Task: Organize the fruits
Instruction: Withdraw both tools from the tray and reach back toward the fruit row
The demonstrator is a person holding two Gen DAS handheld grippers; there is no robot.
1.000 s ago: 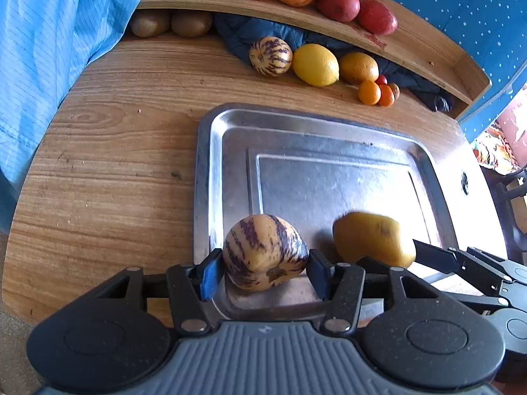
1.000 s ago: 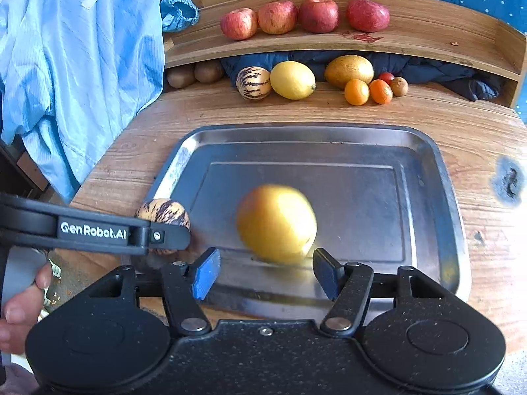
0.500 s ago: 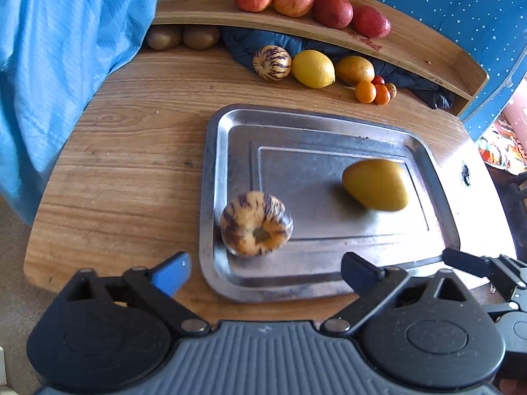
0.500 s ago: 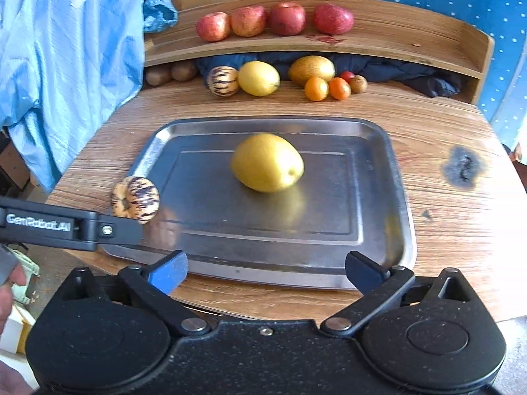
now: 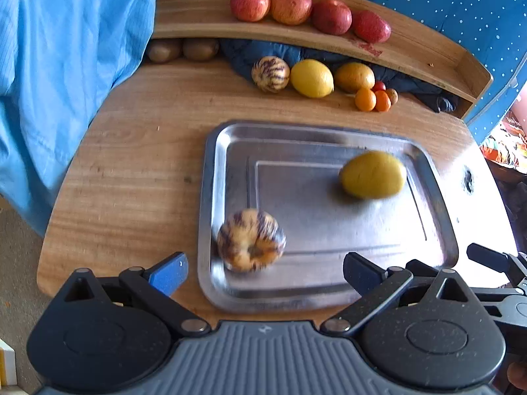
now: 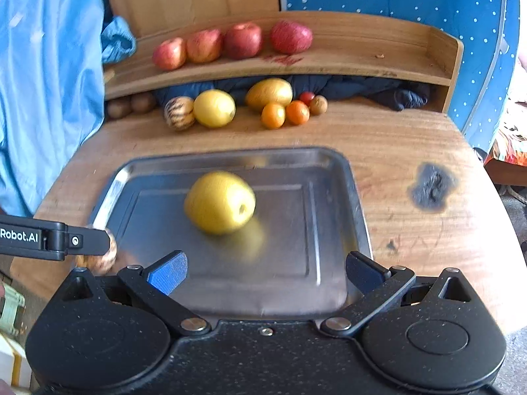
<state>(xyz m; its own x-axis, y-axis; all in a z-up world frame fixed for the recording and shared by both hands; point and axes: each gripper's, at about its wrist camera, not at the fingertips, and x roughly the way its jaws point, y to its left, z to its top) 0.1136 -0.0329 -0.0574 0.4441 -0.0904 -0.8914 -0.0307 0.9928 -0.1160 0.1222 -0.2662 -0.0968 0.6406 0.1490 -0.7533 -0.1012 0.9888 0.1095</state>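
Observation:
A steel tray lies on the wooden table. A striped melon rests in its near left corner and a yellow fruit lies in its far right part. My left gripper is open and empty, just short of the tray's near rim. In the right wrist view the tray holds the yellow fruit; the striped melon is half hidden behind the left gripper's arm. My right gripper is open and empty over the tray's near edge.
A row of fruit lines the back of the table: a striped melon, a lemon, a mango, small oranges. Several red apples sit on the wooden shelf. Blue cloth hangs at left.
Both grippers opened, released their fruit onto the tray and drew back toward me. The melon and the yellow fruit now lie free on the tray.

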